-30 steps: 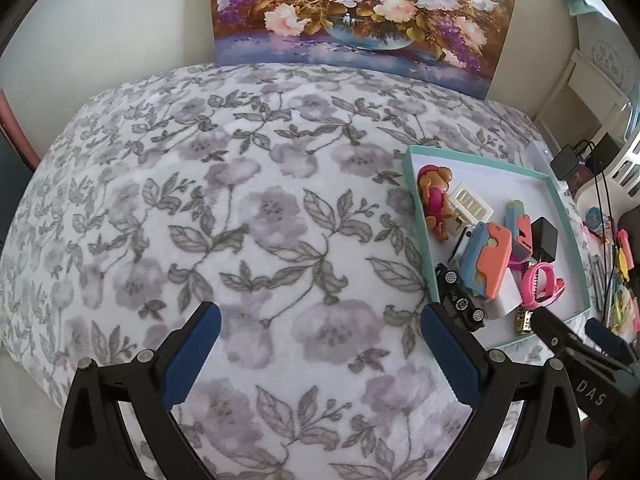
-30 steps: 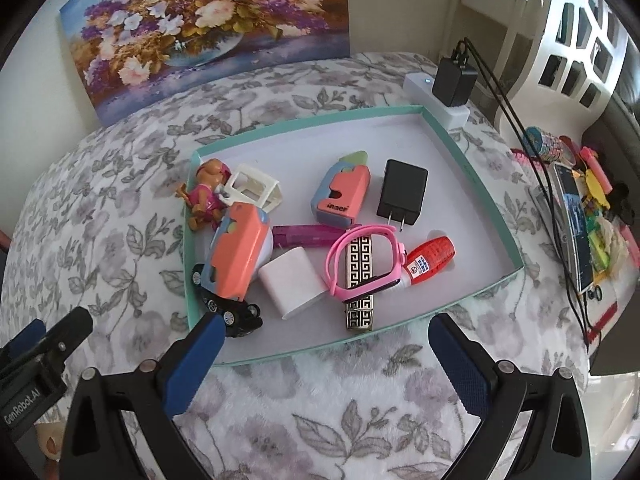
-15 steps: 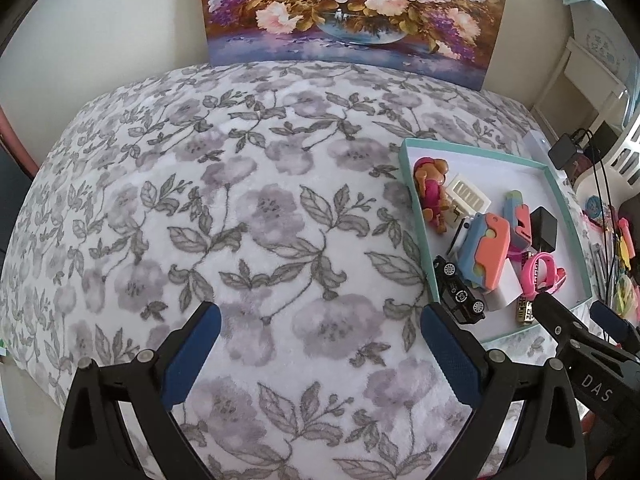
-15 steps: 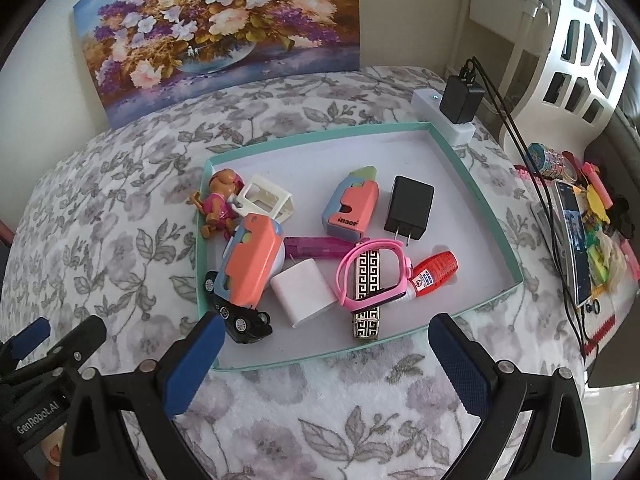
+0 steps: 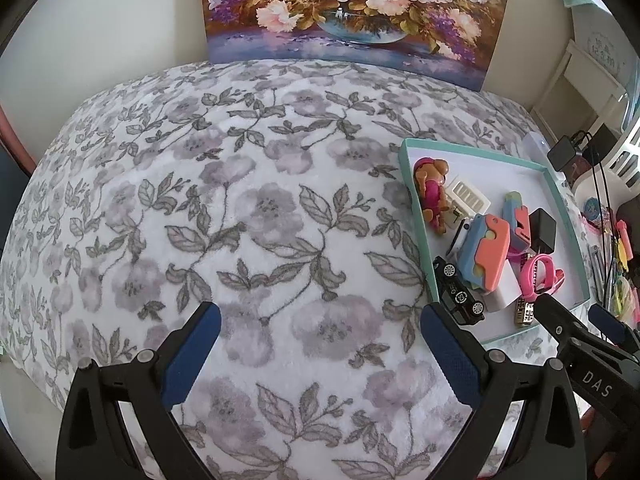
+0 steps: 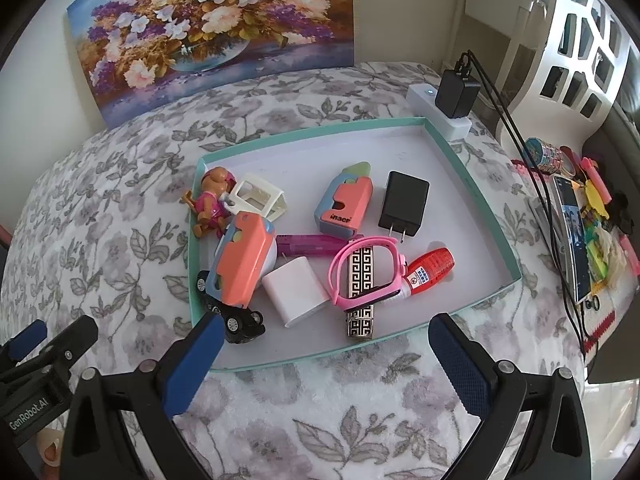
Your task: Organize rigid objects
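Observation:
A teal-rimmed white tray (image 6: 460,160) (image 5: 560,200) lies on the floral blanket and holds several small things: a toy dog (image 6: 212,200), a black toy car (image 6: 240,320), an orange-blue case (image 6: 244,264), a white charger (image 6: 294,292), a black charger (image 6: 402,204), a pink watch band (image 6: 360,276), a red bottle (image 6: 430,266). My right gripper (image 6: 320,356) is open, hovering over the tray's near edge, its left pad next to the car. My left gripper (image 5: 320,344) is open over bare blanket, left of the tray.
A flower painting (image 5: 352,12) leans on the wall at the back. A white power strip with a black plug (image 6: 456,96) sits behind the tray. Phone, cables and colourful clutter (image 6: 572,236) lie at the right. Wide floral blanket (image 5: 200,200) spreads left of the tray.
Both views have pulled back and up a little, so the tray sits farther from the fingers. Both grippers stay open and nothing in the tray has moved.

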Motion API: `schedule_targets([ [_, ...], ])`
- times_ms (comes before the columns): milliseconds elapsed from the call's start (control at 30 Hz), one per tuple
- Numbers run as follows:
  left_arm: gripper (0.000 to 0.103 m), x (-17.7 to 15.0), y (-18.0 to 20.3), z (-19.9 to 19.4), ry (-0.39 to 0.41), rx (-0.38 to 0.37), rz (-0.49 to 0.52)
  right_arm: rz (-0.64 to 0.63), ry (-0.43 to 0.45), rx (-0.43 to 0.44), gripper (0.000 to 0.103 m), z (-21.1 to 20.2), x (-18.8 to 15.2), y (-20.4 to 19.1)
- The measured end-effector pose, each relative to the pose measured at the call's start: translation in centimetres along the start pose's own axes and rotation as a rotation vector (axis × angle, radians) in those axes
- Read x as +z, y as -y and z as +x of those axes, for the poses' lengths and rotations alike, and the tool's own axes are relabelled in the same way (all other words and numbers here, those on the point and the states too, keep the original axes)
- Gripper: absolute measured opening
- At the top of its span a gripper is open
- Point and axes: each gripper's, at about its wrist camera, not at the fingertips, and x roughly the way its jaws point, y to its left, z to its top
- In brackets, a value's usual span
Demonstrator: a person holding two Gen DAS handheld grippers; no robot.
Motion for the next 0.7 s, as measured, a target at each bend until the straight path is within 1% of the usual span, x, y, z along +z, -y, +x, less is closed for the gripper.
schedule_targets([
  [233, 0.100, 0.06, -0.53, 0.50, -0.022, 0.009, -0.012, -0.006, -0.004, -0.002, 0.103, 0.05, 0.03, -0.13],
  [700, 0.100, 0.14, -1.02, 0.66, -0.026, 0.032, -0.030, -0.012, -0.017, -0.006, 0.103, 0.58, -0.06, -0.13],
])
